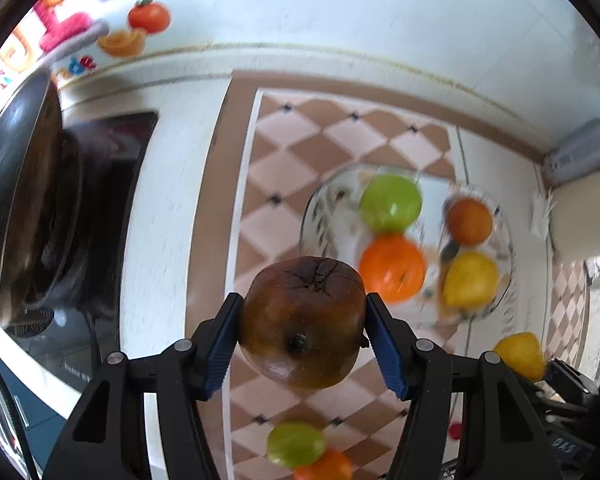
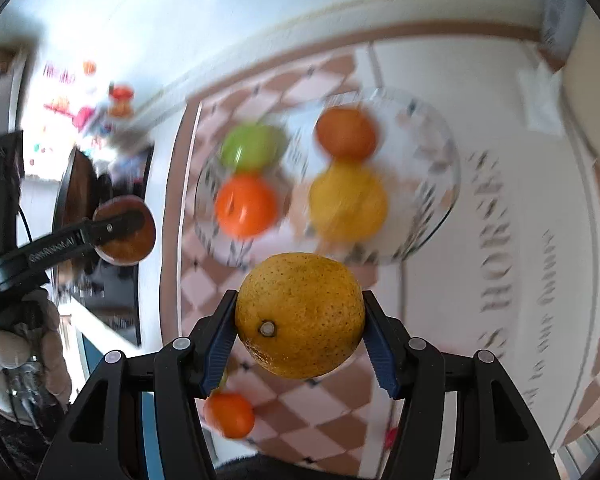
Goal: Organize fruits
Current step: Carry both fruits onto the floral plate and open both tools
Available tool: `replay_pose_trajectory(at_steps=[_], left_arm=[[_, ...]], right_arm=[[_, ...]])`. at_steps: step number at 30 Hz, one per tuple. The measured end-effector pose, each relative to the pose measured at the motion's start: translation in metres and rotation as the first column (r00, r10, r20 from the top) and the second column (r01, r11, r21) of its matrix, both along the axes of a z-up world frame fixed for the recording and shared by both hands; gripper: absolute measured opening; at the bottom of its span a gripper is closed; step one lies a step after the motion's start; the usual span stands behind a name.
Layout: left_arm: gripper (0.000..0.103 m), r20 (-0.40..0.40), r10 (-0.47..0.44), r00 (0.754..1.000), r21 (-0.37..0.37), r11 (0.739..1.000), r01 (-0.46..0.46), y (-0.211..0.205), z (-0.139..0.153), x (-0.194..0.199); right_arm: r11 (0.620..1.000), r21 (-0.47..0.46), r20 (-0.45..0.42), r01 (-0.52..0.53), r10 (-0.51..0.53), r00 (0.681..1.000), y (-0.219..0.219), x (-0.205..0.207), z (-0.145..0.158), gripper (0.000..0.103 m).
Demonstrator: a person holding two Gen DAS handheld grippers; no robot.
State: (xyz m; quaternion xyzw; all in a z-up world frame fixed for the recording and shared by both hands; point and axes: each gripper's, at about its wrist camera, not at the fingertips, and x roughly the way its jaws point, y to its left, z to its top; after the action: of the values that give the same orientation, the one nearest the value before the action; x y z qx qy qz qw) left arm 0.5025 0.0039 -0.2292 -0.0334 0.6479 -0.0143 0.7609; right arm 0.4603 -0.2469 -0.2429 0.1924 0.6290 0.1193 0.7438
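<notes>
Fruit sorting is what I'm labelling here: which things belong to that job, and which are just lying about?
Part of the job:
- brown apple in left claw
- yellow citrus in right claw
- glass plate holding green apple, two oranges, lemon

Lying about:
- dark pan
- checked cloth
- wall stickers

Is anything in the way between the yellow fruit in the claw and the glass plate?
Nothing visible blocks it. The right claw holds the yellow fruit above the tablecloth, short of the glass plate, which already carries four fruits.
</notes>
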Motion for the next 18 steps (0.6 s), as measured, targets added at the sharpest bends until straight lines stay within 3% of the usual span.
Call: replay_pose_trajectory(at_steps=[4, 9, 18], left_arm=[[0.059, -0.008, 0.000, 1.000, 0.022, 1.000, 0.000, -0.005, -0.010, 0.033], [0.059, -0.086, -0.004, 0.996, 0.040, 0.999, 0.007, -0.008, -0.037, 0.066], [0.060, -0.194, -0.004, 0.981, 0.009, 1.000, 0.006, -0.016, -0.068, 0.084]], right_arm=[[0.996, -0.069, 0.023, 0.063, -0.061, 0.998, -0.033, 0.035, 0.001, 0.062], [0.985, -0.158, -0.011, 0.072, -0.075, 0.997, -0.054, 0.086, -0.024, 0.062], [0.985, -0.171, -0.101, 0.022, -0.039, 0.994, -0.045, 0.110, -0.064, 0.062]])
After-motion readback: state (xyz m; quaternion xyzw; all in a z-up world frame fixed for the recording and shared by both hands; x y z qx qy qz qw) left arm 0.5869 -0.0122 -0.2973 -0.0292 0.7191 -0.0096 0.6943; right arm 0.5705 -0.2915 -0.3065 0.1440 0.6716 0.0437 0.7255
